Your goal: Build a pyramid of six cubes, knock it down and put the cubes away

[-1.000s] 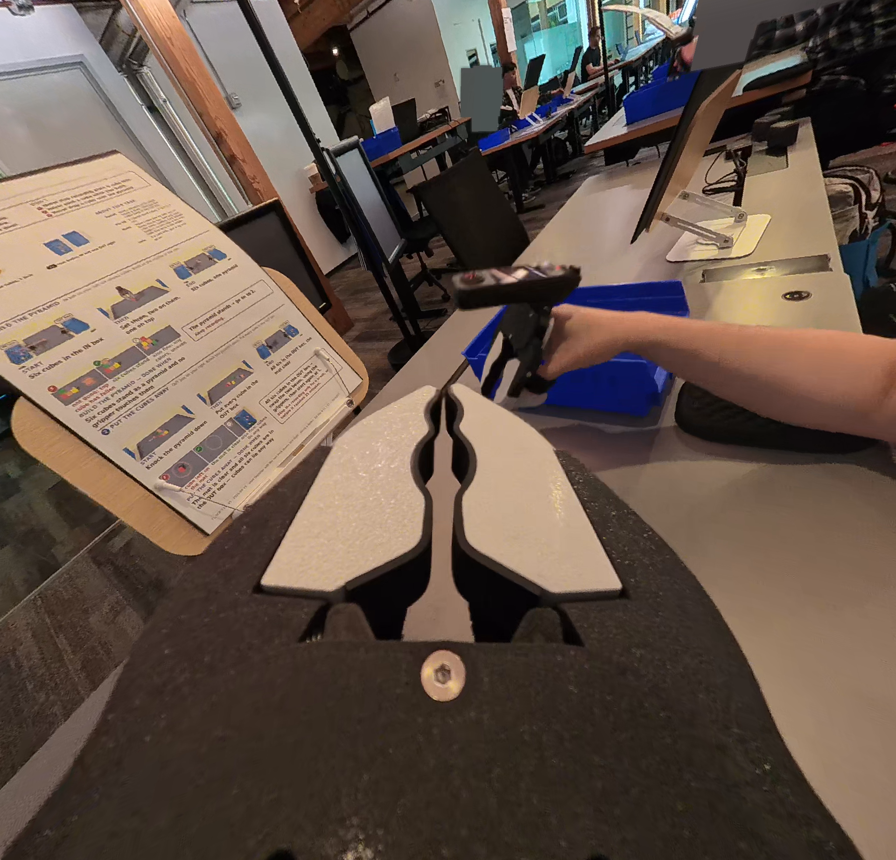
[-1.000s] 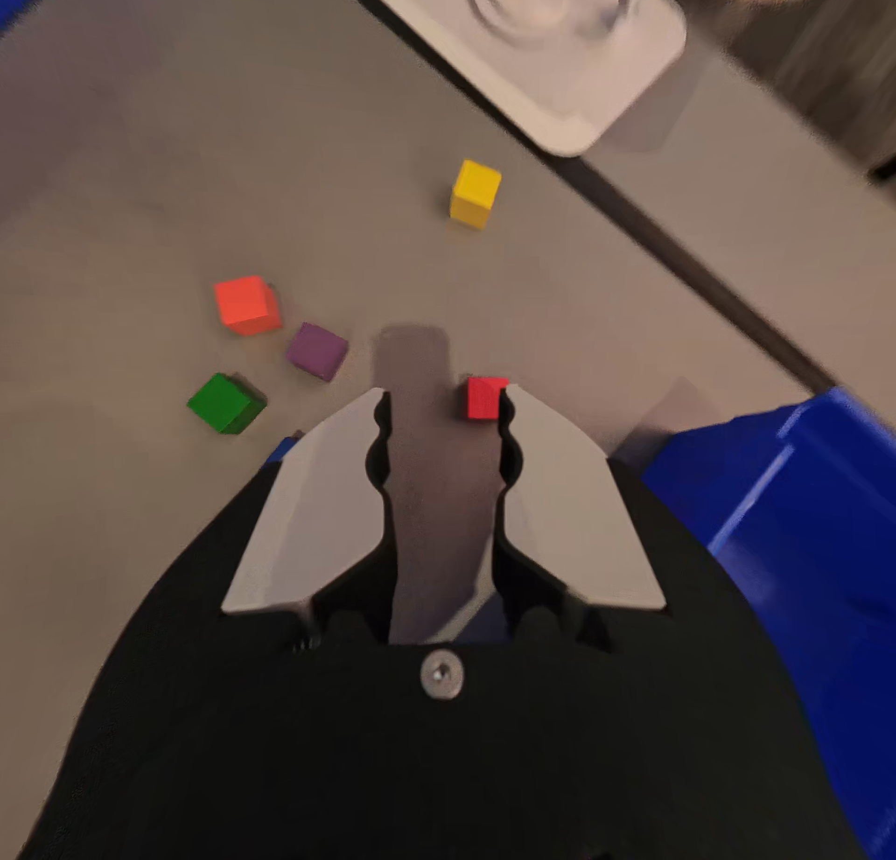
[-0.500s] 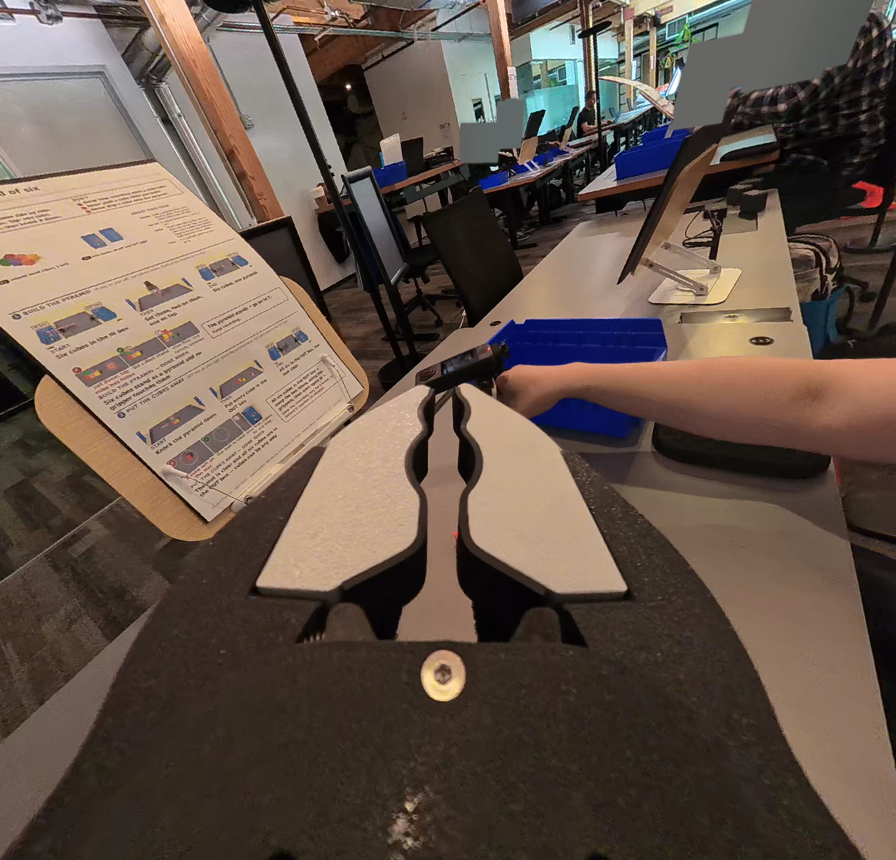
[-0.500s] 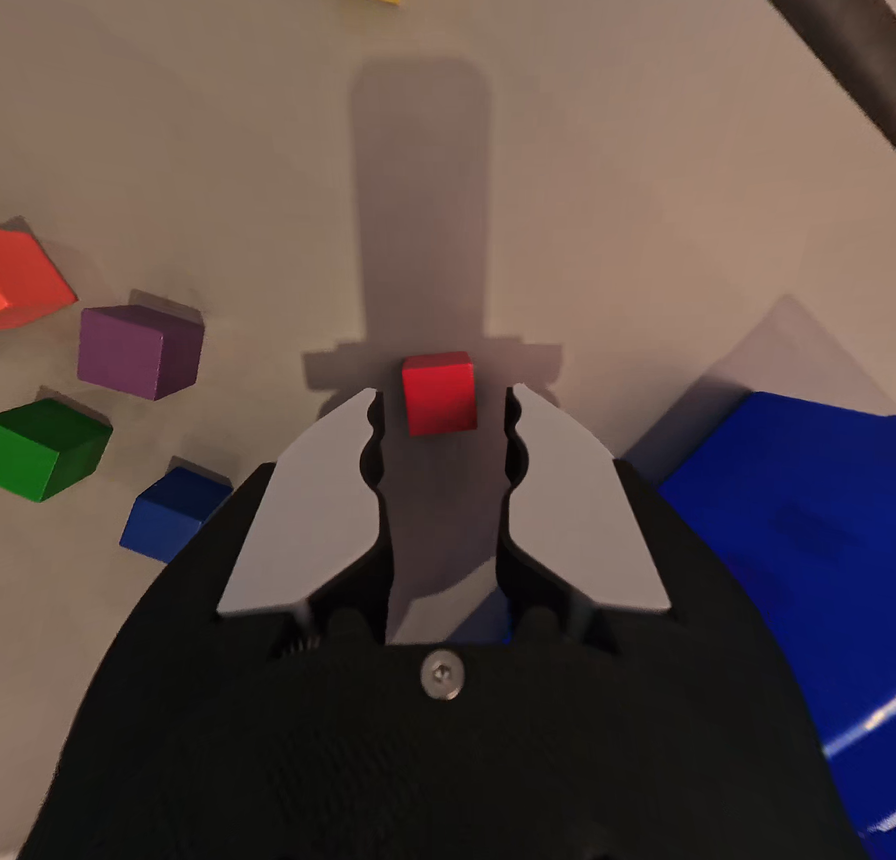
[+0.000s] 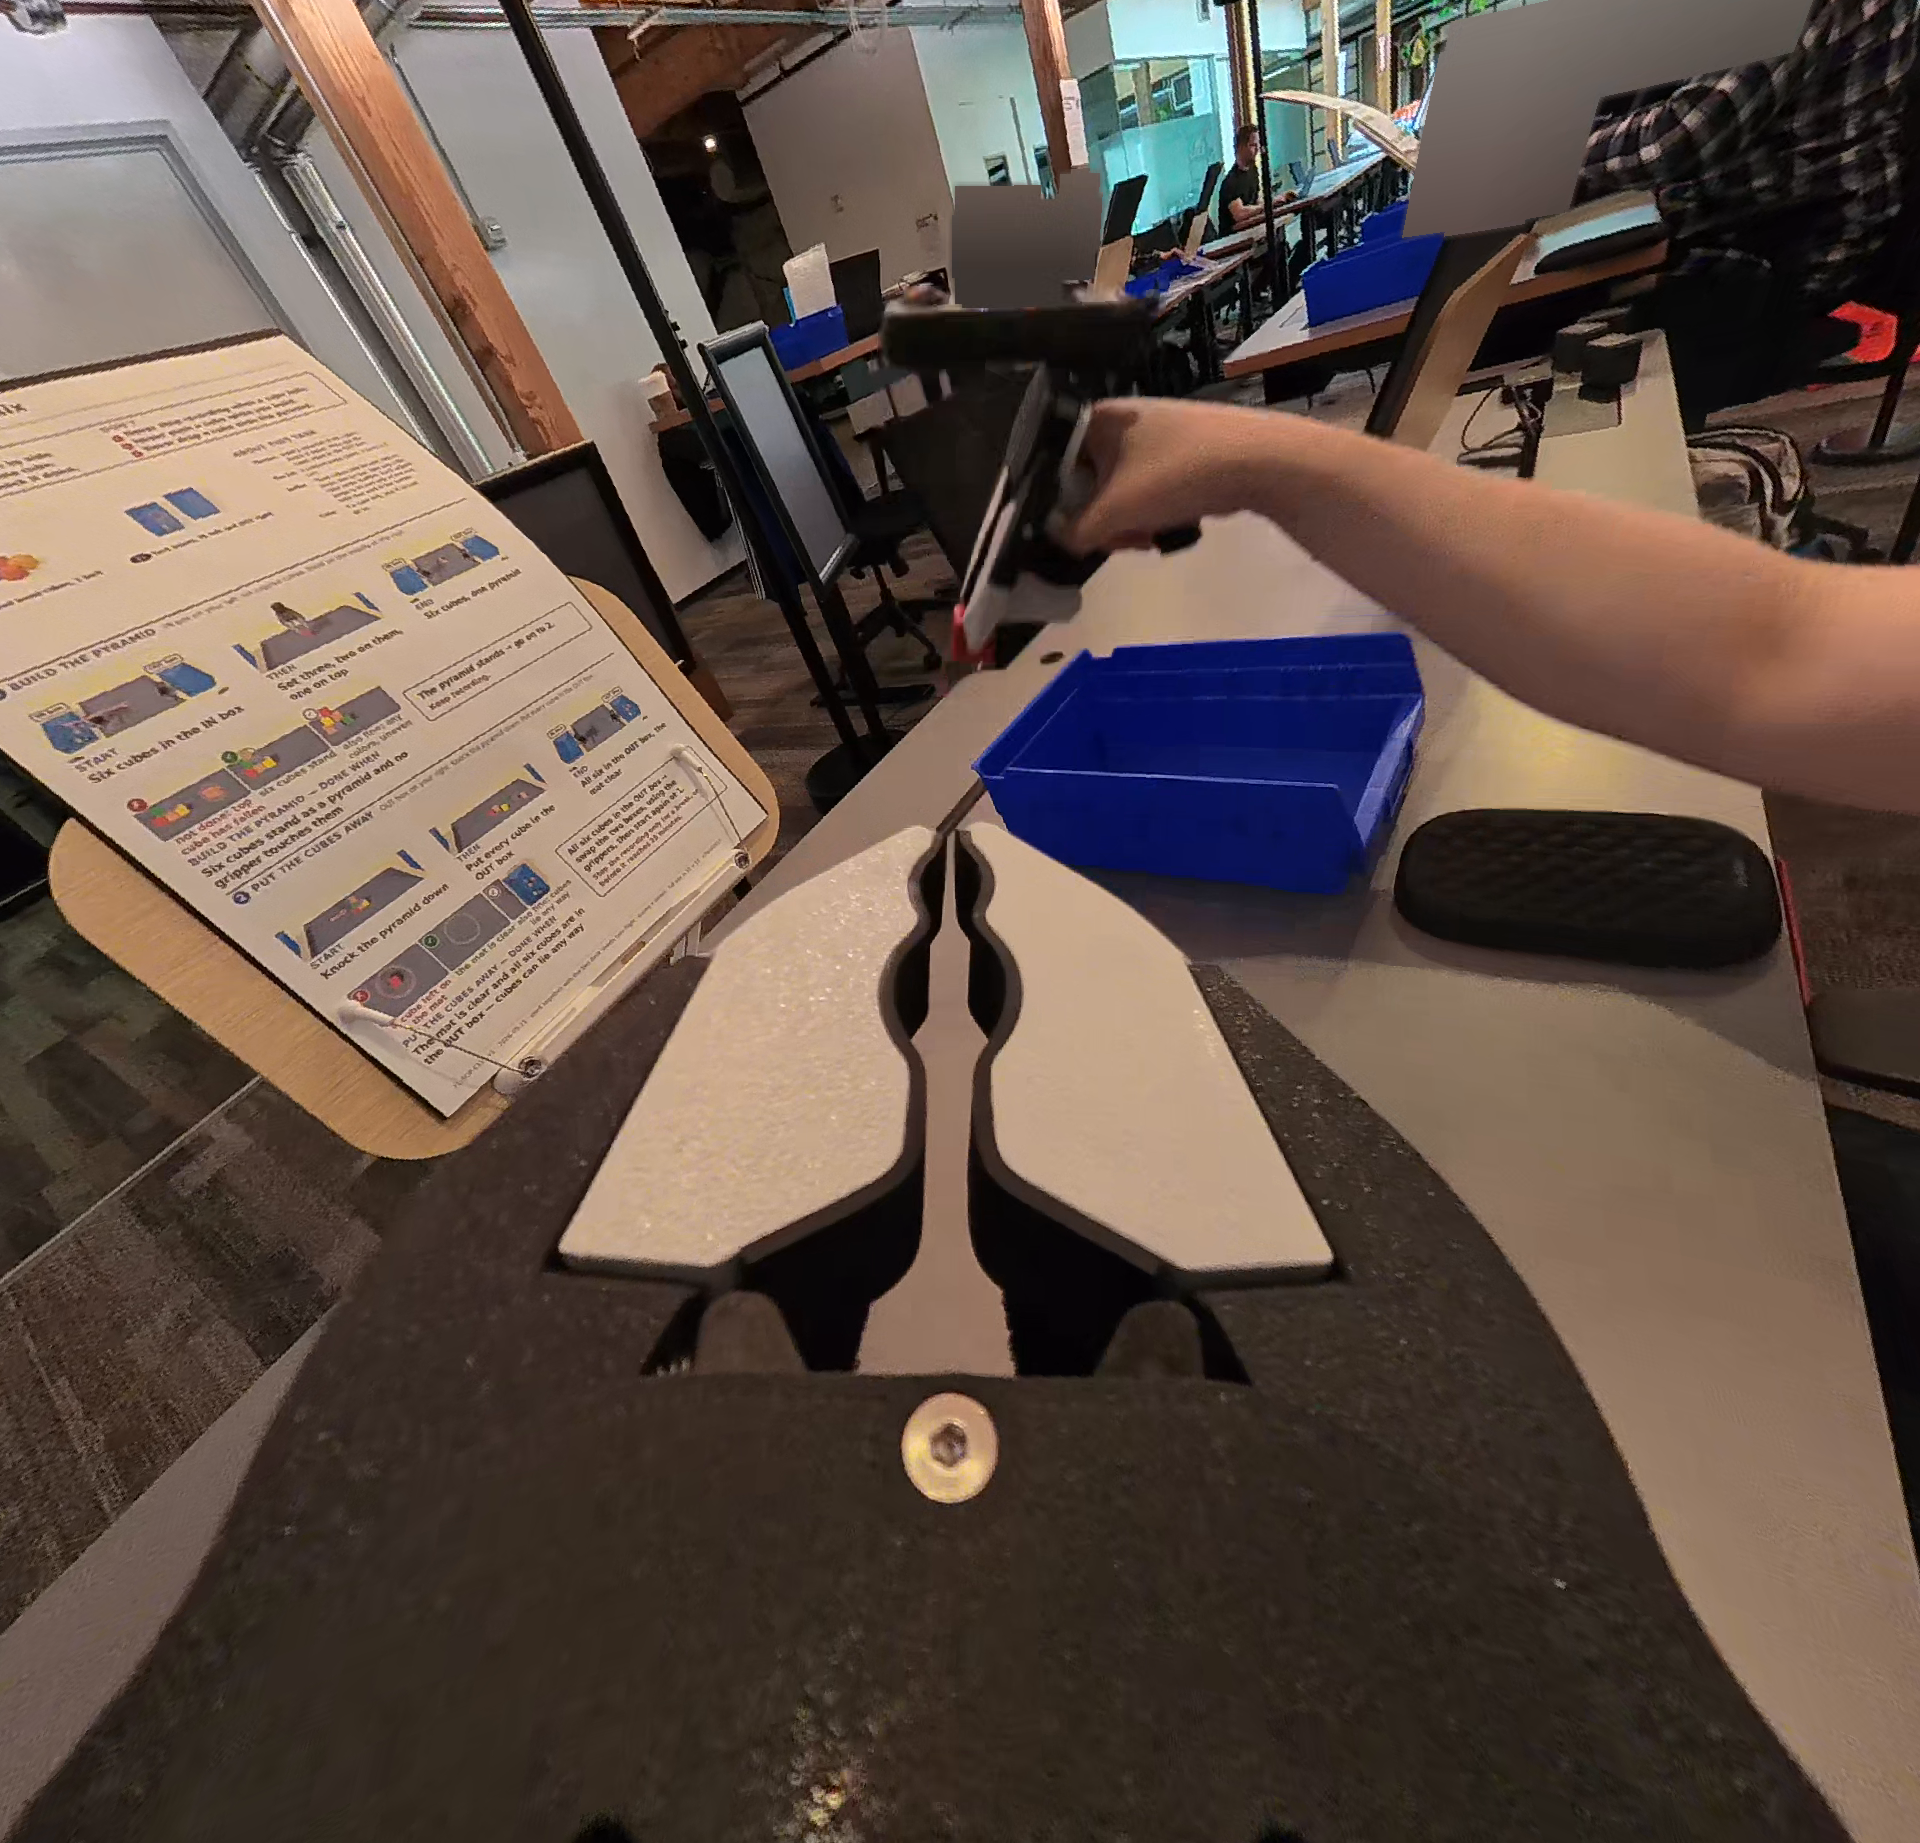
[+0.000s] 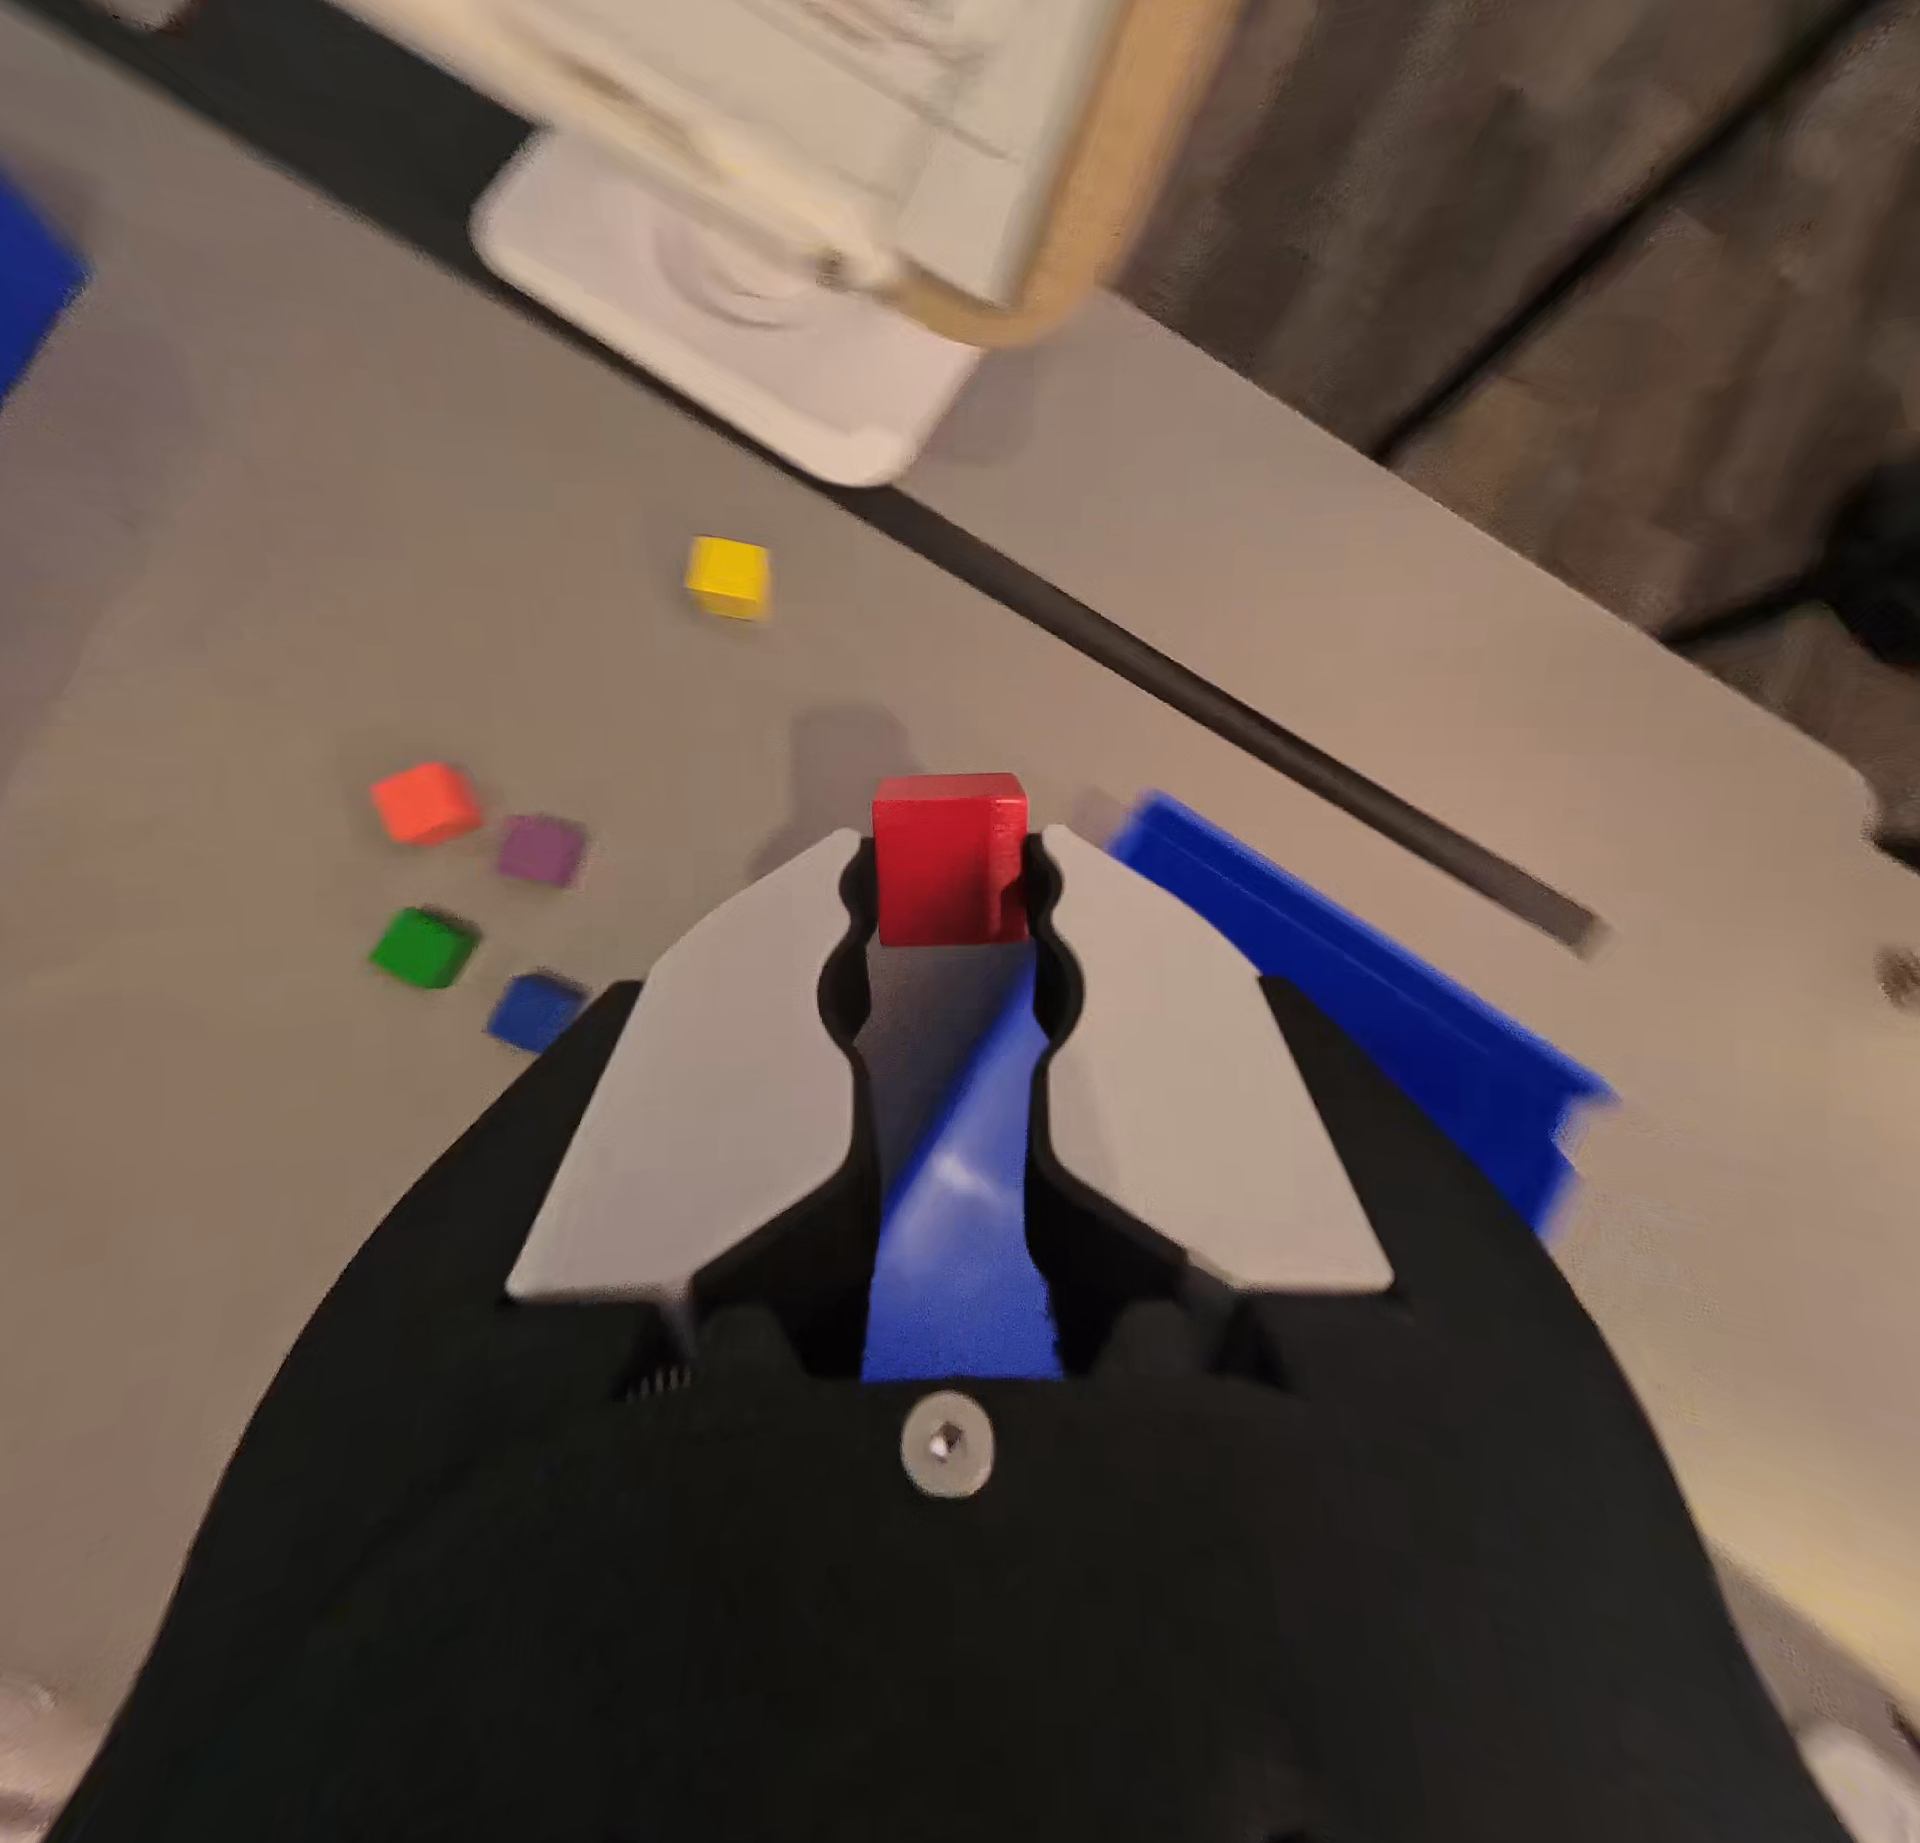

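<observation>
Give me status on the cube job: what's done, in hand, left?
Done: pyramid is down, cubes lie scattered on the table. In hand: right gripper holds the red cube by the blue bin, which looks empty. Left: yellow cube, orange cube, purple cube, green cube, blue cube.

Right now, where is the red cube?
In the right wrist view the red cube is pinched at the tips of the right tongs, lifted off the table next to the blue bin, with the other five cubes lying loose to its left.
</observation>
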Action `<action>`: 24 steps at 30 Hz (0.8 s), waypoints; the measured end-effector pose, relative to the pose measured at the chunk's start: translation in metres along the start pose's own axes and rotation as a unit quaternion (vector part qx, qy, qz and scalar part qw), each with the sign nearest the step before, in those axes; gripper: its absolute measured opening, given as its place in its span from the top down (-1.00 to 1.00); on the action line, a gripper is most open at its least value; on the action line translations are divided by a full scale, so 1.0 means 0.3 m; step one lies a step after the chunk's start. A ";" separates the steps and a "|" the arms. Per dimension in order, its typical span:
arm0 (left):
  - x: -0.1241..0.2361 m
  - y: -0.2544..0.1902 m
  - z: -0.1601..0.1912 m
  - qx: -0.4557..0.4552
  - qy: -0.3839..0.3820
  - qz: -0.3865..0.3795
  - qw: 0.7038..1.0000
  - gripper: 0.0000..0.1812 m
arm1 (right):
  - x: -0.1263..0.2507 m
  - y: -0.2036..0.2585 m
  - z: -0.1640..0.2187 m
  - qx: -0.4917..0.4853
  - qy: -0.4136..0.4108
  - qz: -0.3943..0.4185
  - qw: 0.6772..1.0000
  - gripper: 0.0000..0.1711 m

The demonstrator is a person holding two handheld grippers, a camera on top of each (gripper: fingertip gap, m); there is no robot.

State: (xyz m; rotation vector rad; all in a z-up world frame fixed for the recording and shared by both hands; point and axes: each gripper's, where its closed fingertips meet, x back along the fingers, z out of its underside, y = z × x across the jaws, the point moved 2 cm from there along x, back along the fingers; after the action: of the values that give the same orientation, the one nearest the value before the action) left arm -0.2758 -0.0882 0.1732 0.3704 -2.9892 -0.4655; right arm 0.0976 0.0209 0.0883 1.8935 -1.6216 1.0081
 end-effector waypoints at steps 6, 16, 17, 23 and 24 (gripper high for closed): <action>-0.021 -0.020 0.003 -0.003 0.008 0.009 1.000 0.99 | -0.142 -0.383 0.382 -0.177 0.127 0.078 0.973 0.66; -0.044 -0.045 0.016 -0.016 0.026 0.016 0.999 0.99 | -0.371 -0.473 0.749 -0.253 0.211 0.087 0.940 0.66; -0.046 -0.046 0.017 -0.017 0.027 0.017 0.999 0.99 | -0.375 -0.477 0.755 -0.255 0.210 0.087 0.940 0.66; -0.056 -0.047 0.028 -0.017 0.035 0.020 0.999 0.98 | -0.372 -0.484 0.764 -0.261 0.202 0.093 0.939 0.58; -0.054 -0.047 0.028 -0.017 0.035 0.019 0.999 0.98 | -0.356 -0.484 0.746 -0.257 0.194 0.095 0.942 0.52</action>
State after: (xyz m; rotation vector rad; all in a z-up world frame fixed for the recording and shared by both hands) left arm -0.2580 -0.0946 0.1601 0.3188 -2.9105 -0.4884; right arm 0.2871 -0.0452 -0.1173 1.1347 -1.6415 0.8525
